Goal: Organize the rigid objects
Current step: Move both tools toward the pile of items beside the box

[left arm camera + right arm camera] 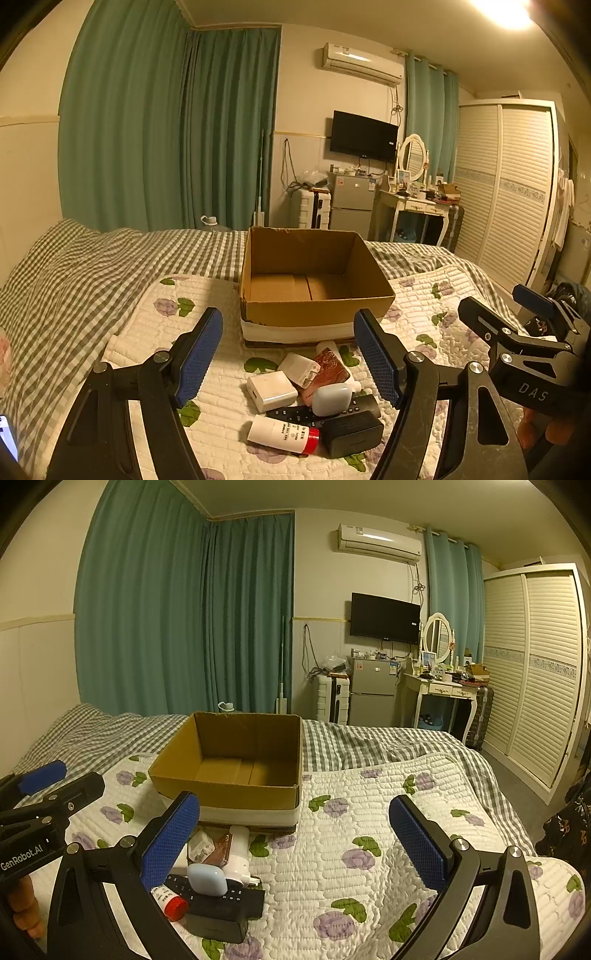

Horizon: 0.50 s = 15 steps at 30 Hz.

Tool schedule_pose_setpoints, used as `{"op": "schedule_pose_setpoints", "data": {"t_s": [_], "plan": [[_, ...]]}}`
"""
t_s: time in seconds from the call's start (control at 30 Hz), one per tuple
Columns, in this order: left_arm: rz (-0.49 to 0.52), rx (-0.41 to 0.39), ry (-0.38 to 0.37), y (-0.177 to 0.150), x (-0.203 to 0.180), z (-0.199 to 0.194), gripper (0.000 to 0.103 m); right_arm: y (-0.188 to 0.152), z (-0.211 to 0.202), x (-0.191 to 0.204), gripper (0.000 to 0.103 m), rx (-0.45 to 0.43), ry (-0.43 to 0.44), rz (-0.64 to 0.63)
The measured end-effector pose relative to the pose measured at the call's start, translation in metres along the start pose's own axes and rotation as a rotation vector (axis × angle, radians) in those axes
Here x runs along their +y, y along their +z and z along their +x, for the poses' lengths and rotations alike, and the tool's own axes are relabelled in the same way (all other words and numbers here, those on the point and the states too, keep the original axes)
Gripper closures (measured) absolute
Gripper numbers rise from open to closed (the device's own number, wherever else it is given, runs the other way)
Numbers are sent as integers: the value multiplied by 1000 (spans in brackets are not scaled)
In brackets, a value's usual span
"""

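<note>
Cardboard box, brown, matte and square-walled, stands open on the quilted floral bedspread. Just before it lies a heap: glossy white charger, black remote, red-capped tube. Only the left view shows the charger whole. Left hand-held gripper and right hand-held gripper both gape wide, holding nothing.

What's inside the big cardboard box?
Nothing that shows: the cardboard box is open and only its bare brown floor is visible. The strip just behind its near wall is hidden.
</note>
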State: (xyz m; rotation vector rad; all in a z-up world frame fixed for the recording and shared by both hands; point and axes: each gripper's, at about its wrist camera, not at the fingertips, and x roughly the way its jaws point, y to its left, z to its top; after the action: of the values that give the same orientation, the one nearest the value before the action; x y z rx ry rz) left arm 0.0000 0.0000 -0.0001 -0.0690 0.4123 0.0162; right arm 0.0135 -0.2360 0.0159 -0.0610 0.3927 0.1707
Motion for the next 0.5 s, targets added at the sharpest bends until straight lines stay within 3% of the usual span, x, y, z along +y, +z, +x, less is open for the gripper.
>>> {"op": "schedule_pose_setpoints", "data": {"t_s": [0.5], "plan": [[-8,-36,5,-3,5,-6,27,-3,0,-3,0,-10,-7,-7]]}}
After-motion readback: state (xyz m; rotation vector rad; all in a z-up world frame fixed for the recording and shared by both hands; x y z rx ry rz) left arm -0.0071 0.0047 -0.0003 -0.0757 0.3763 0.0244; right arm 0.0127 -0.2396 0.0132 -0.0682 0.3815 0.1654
